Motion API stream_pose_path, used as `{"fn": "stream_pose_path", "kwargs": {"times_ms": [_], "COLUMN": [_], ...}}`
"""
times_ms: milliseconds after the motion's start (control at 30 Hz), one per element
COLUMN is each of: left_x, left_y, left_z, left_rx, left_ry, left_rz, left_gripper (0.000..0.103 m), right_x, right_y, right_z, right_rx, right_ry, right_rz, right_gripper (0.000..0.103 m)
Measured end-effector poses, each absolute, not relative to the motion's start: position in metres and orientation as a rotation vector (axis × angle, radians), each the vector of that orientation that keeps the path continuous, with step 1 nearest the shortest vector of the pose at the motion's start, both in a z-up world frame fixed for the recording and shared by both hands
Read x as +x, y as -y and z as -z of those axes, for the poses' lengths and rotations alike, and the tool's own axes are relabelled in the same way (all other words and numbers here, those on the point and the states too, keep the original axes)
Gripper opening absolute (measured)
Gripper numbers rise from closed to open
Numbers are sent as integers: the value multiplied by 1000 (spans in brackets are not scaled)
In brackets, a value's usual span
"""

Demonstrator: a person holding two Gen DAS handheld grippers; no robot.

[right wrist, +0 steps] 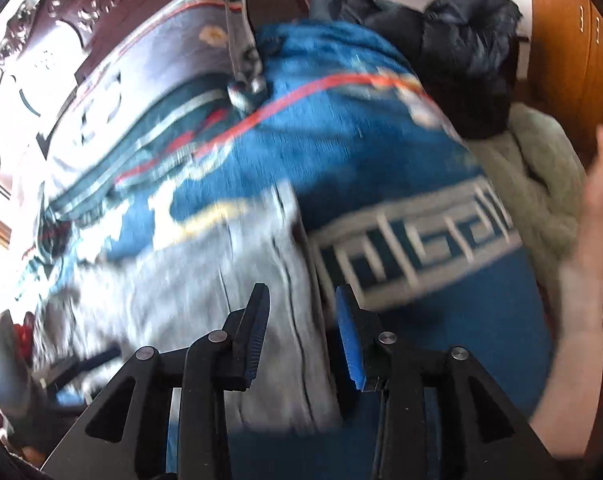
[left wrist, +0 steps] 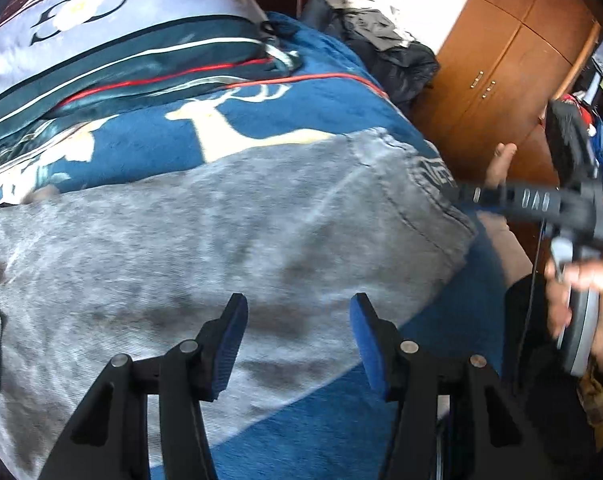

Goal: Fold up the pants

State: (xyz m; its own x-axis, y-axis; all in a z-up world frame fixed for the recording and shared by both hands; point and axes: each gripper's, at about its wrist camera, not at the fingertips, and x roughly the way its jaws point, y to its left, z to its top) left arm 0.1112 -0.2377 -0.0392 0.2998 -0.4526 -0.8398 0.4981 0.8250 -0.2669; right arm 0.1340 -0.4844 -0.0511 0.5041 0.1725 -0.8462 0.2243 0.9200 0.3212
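Grey denim pants (left wrist: 229, 232) lie flat across a blue blanket (left wrist: 313, 108) on a bed. My left gripper (left wrist: 299, 334) is open and empty, hovering just above the pants near their front edge. The right gripper's body (left wrist: 541, 200) shows at the right of the left wrist view, beside the pants' end. In the blurred right wrist view the pants (right wrist: 205, 296) lie below my right gripper (right wrist: 303, 332), which is open and empty above their right edge.
A striped pillow (left wrist: 113, 20) lies at the head of the bed. Dark clothes (left wrist: 385, 40) are piled at the far corner. A wooden cabinet (left wrist: 513, 52) stands to the right. A pale green cloth (right wrist: 541, 184) lies at the bed's right side.
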Motion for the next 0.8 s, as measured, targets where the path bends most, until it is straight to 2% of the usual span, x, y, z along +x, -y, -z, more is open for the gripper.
{"fn": "stream_pose_path", "kwargs": {"times_ms": [33, 100, 267, 433, 500, 567, 633, 733, 800], "left_x": [109, 105, 94, 92, 92, 93, 91, 85, 81], "left_y": [242, 250, 258, 263, 263, 262, 264, 276, 287], "left_z": [40, 45, 60, 63, 59, 52, 46, 39, 36], "left_rx": [48, 65, 134, 178, 167, 153, 156, 197, 234], "left_ry": [-1104, -1132, -1151, -1139, -1149, -1149, -1138, -1122, -1109], "left_rz": [640, 652, 647, 648, 639, 639, 647, 672, 695], "left_gripper": [56, 56, 56, 59, 60, 60, 61, 67, 67], "right_x": [129, 122, 116, 119, 117, 113, 108, 105, 103], "right_y": [483, 477, 465, 469, 473, 479, 484, 484, 490], "right_z": [56, 66, 60, 87, 84, 79, 73, 61, 57], "right_rx": [408, 381, 294, 314, 343, 414, 455, 434, 467], "right_ry": [-1081, -1132, -1124, -1191, -1176, -1146, -1102, -1053, -1031], "right_rz": [44, 39, 46, 64, 60, 43, 31, 49, 52], "right_gripper": [33, 16, 14, 14, 20, 39, 49, 52, 53]}}
